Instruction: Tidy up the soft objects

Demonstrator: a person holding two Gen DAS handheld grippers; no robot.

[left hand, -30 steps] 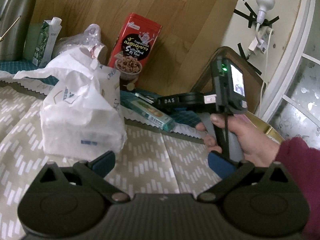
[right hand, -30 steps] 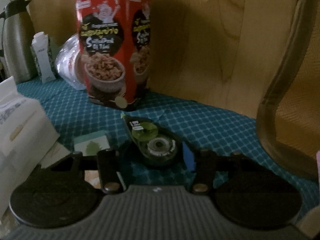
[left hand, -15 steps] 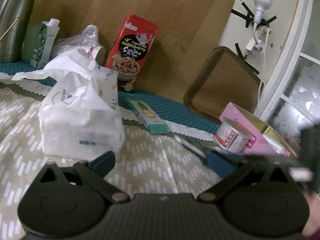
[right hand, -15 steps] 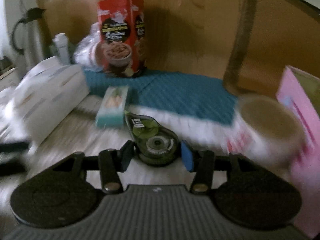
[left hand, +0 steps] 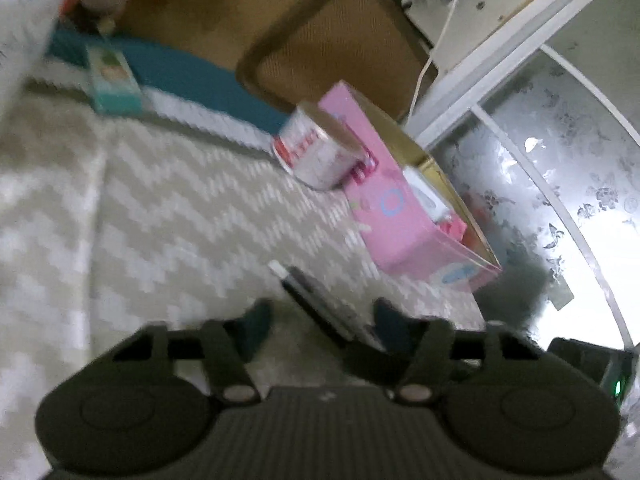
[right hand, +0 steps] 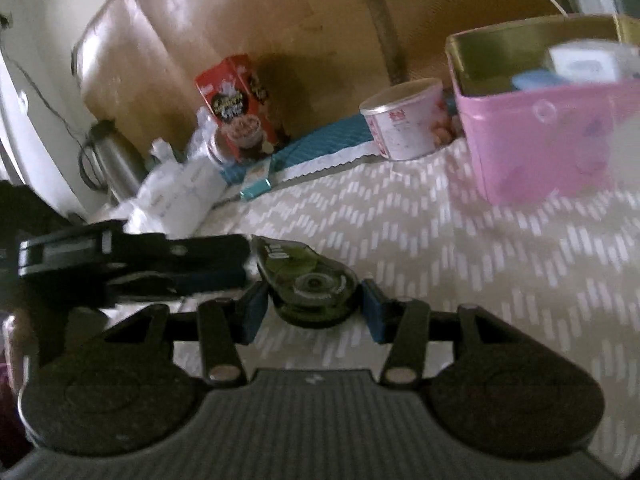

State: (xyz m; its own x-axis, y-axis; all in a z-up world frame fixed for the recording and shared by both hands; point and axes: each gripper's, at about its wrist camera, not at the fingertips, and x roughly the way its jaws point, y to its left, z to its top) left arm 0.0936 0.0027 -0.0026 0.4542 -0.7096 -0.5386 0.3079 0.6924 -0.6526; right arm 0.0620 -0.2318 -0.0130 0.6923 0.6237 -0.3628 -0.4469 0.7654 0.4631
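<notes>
My right gripper [right hand: 312, 312] is shut on a green correction tape dispenser [right hand: 308, 280] and holds it above the patterned cloth. A pink box [right hand: 548, 136] with items inside stands ahead to the right; it also shows in the left wrist view [left hand: 404, 216]. My left gripper [left hand: 320, 320] is open with its fingers on either side of a dark pen [left hand: 320, 300] that lies on the cloth. The left gripper also shows in the right wrist view [right hand: 132, 264], at the left. A white tissue pack [right hand: 180, 200] lies far left.
A white and pink paper cup stands beside the pink box [left hand: 316, 152] [right hand: 404, 124]. A teal small box [left hand: 112, 84], a red snack tin [right hand: 236, 108], a steel flask [right hand: 108, 160] and a woven brown tray [left hand: 332, 40] stand along the wooden back wall.
Both grippers swung right toward the pink box. The right one carried the tape dispenser away from the back wall. The left one dropped low over the pen and its fingers came closer together.
</notes>
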